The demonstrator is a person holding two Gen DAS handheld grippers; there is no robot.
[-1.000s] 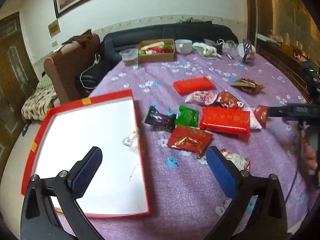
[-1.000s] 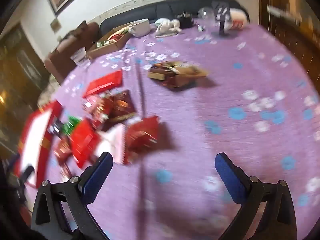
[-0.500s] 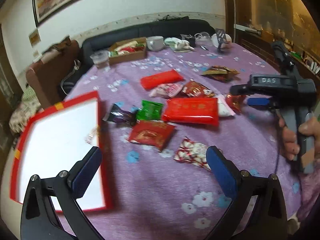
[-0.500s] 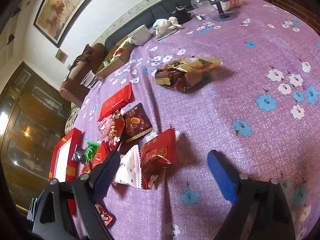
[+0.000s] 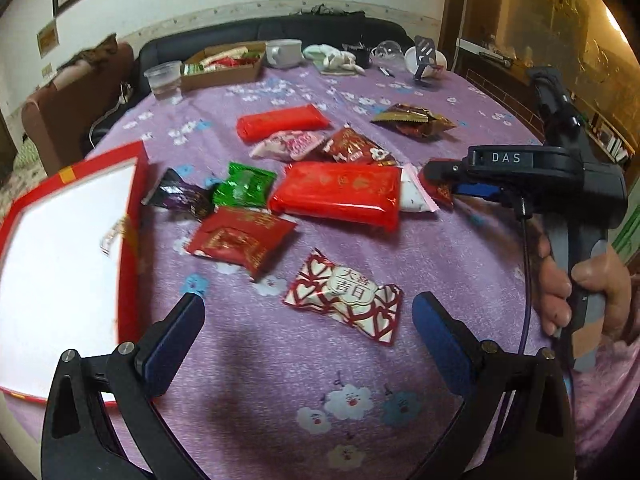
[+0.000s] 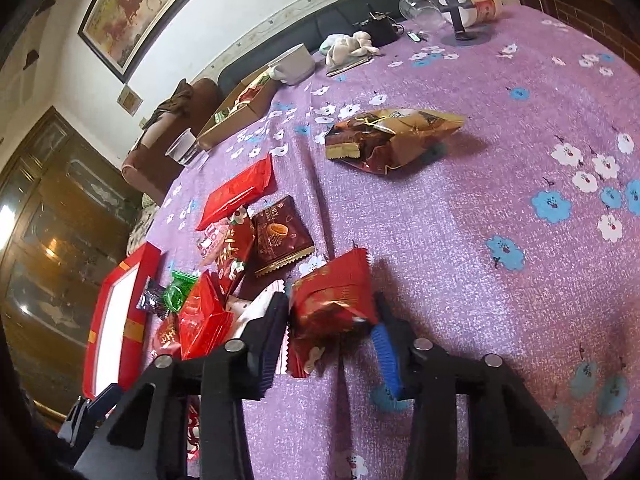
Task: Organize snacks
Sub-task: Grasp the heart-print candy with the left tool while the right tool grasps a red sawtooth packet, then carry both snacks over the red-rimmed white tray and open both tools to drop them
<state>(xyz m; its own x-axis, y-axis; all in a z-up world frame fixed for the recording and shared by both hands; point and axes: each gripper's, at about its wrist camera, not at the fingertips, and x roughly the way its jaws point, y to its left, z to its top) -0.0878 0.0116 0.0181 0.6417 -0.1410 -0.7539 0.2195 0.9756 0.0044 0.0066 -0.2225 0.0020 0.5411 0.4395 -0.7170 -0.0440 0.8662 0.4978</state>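
Several snack packets lie on a purple flowered tablecloth (image 5: 248, 380). My left gripper (image 5: 308, 332) is open, just short of a red-and-white heart-patterned packet (image 5: 346, 298). A red-rimmed white tray (image 5: 60, 248) lies to its left. My right gripper (image 6: 330, 334) has its jaws closed in around a small red snack packet (image 6: 334, 300), touching both sides of it; it also shows in the left wrist view (image 5: 452, 178), by a large red packet (image 5: 340, 192). A gold-brown packet (image 6: 392, 136) lies farther off.
A cardboard box of snacks (image 5: 222, 66), a plastic cup (image 5: 162, 80), a white mug (image 5: 284, 52), a cloth and a phone stand (image 5: 424, 58) sit at the table's far edge. A dark sofa stands behind. Green (image 5: 244, 190) and dark purple (image 5: 180, 196) packets lie near the tray.
My left gripper has swung right, off the tray and toward the heart-patterned packet. My right gripper has moved in on the small red packet and closed its jaws around it.
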